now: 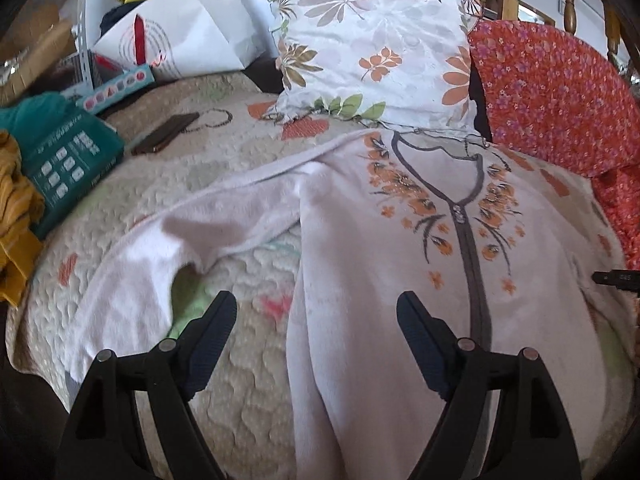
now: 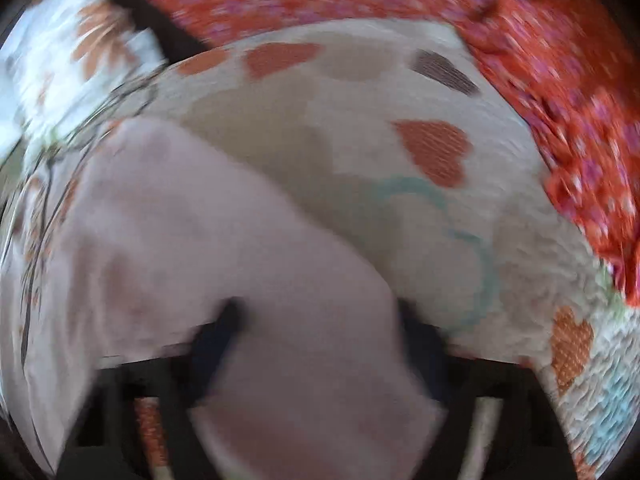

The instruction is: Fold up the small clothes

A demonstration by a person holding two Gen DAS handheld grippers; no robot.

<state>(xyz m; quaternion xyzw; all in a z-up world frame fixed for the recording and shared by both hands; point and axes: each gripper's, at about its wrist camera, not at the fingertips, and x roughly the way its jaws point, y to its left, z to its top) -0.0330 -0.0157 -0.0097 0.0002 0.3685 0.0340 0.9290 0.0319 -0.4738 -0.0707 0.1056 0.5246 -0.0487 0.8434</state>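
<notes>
Two grippers over a pale top (image 1: 400, 280) on the quilt (image 1: 248, 380): left gripper (image 1: 316, 312) wide apart, right gripper (image 2: 320, 320) around a sleeve (image 2: 312, 360), grip too blurry to tell

Left gripper (image 1: 316, 312): two matte black plastic fingers (image 1: 420, 340) carrying dark navy ribbed pads, each on paired black link arms pinned with round silver-grey pivot screws. Right gripper (image 2: 316, 320): same black build, badly motion-blurred; finer detail cannot be made out.
</notes>
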